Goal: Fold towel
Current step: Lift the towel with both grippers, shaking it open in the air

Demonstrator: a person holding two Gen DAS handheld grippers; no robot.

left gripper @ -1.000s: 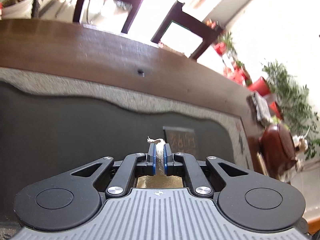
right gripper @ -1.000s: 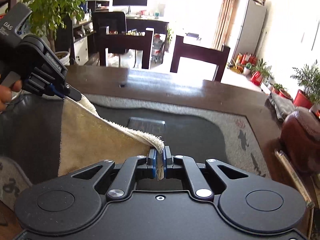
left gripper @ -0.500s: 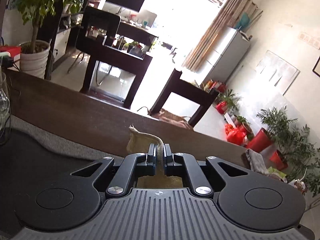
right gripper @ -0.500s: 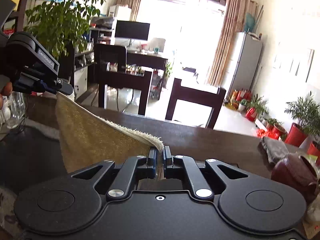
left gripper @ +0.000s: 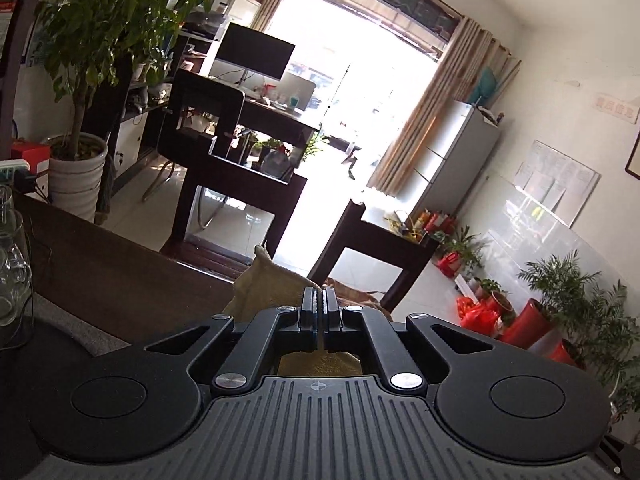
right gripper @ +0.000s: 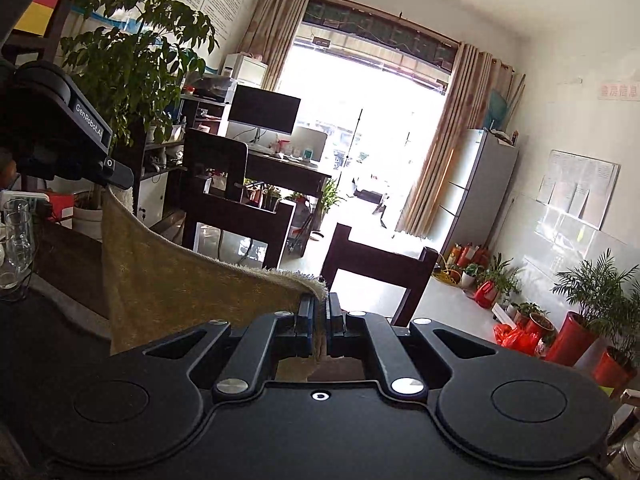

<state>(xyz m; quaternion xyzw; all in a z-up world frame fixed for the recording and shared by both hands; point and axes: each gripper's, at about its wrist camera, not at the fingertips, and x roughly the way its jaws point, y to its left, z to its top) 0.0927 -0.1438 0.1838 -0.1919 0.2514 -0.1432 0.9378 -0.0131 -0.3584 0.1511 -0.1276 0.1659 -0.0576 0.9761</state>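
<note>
A tan towel [right gripper: 180, 280] hangs in the air, stretched between my two grippers above the table. My right gripper [right gripper: 320, 308] is shut on one top corner. My left gripper [left gripper: 319, 300] is shut on the other corner, and a bunch of towel [left gripper: 264, 284] sticks out past its fingers. In the right wrist view the left gripper [right gripper: 116, 174] is up at the left, with the towel's edge sagging from it down to my right fingers. The towel's lower part is hidden behind the gripper bodies.
A dark wooden table [left gripper: 100, 264] with a dark mat [left gripper: 48, 344] lies below. Glassware [right gripper: 18, 236] stands at the table's left. A wooden chair [right gripper: 376, 268] is behind the far edge. Potted plants and red pots [right gripper: 572, 336] are on the floor at right.
Both grippers have risen and tilted up with the towel. The views went from the table top to the room beyond it. The towel has come up off the table.
</note>
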